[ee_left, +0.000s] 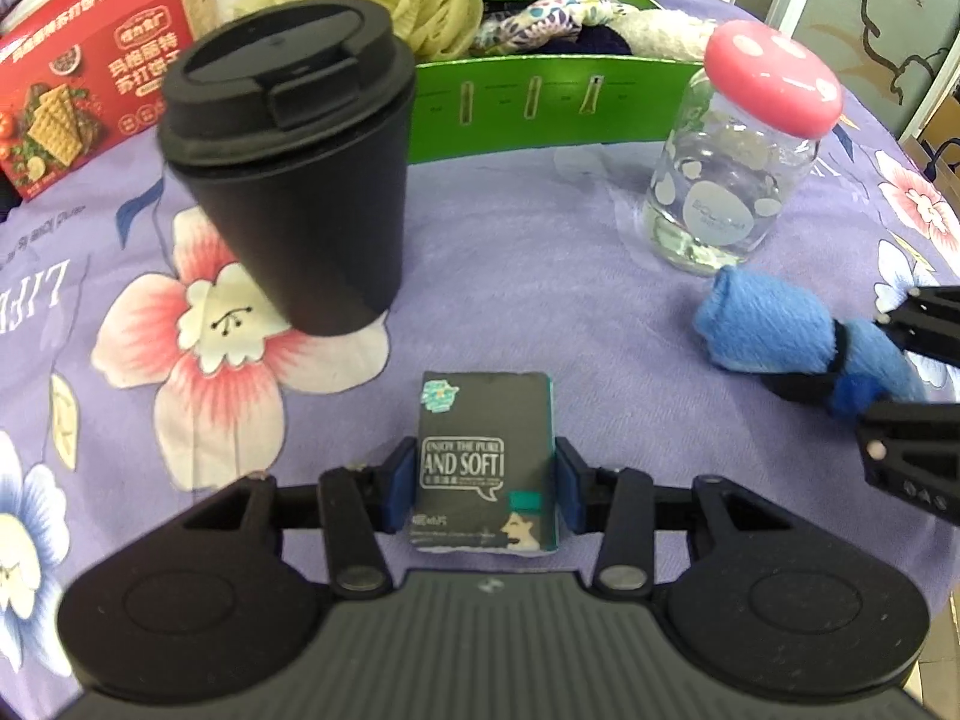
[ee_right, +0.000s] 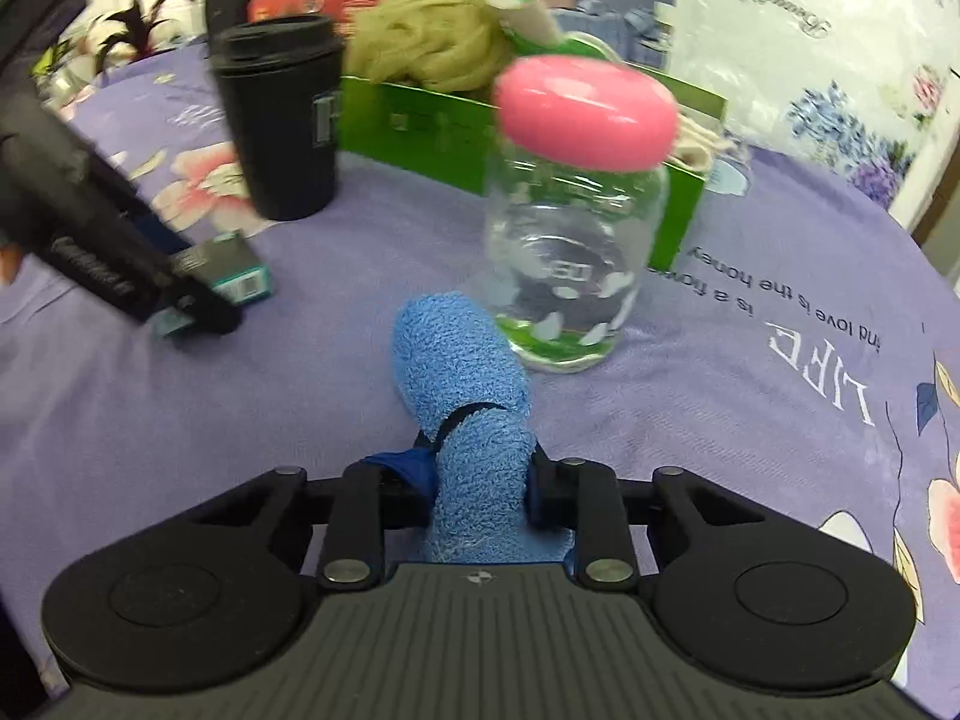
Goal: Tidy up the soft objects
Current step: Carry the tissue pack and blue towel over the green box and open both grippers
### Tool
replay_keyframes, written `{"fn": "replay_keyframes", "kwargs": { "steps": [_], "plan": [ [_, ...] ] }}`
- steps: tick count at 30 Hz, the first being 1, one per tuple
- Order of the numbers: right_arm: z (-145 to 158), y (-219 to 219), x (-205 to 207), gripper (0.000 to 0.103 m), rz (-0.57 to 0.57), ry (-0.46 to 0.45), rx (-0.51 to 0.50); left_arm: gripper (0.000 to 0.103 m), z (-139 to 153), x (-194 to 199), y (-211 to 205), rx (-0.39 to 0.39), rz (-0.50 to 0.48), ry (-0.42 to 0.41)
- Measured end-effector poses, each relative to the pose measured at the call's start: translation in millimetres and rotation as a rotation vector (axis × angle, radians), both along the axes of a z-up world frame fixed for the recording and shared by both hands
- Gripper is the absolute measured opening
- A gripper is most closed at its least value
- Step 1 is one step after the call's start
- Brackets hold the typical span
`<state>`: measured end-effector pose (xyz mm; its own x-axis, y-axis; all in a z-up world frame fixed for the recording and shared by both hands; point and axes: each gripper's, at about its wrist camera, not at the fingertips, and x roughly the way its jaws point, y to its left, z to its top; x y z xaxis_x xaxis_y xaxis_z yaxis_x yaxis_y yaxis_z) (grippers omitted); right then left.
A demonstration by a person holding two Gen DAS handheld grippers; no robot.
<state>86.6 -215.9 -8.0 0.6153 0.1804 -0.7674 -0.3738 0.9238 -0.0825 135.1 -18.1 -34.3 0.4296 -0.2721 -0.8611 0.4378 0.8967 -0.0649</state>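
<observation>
One flat, glossy dark tissue pack [ee_left: 487, 461] is clamped between the pads of the left gripper [ee_left: 487, 483], low over the purple flowered cloth [ee_left: 540, 276]. One fuzzy blue towel roll [ee_right: 468, 408], banded with a dark loop, is pinched by the right gripper [ee_right: 480, 489]. Beyond are noted one matte black lidded cup [ee_left: 294, 162], one clear glass jar [ee_left: 729, 180] with pink domed lid, then one green cardboard box [ee_left: 540, 105] heaped with yarn-like and printed fabrics.

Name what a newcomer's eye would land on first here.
Both claws are full: the left claw pinches a dark tissue pack, the right claw a rolled blue towel. Behind them stand a black lidded cup and a pink-capped glass jar, before a green box of soft things.
</observation>
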Motion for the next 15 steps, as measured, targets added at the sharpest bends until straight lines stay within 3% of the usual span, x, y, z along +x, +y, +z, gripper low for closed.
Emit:
{"fn": "replay_keyframes", "kwargs": {
  "steps": [5,10,15],
  "plan": [
    [30,8,-32,0.008,0.027,-0.065,0.019,0.044,26,-27,24,-0.075,-0.007,-0.03],
    [52,7,-44,0.009,0.013,-0.087,0.083,0.044,46,-42,35,-0.085,-0.013,-0.036],
    [87,-2,-32,0.009,-0.002,-0.142,0.138,0.044,90,-34,23,-0.077,-0.059,-0.147]
  ]
}}
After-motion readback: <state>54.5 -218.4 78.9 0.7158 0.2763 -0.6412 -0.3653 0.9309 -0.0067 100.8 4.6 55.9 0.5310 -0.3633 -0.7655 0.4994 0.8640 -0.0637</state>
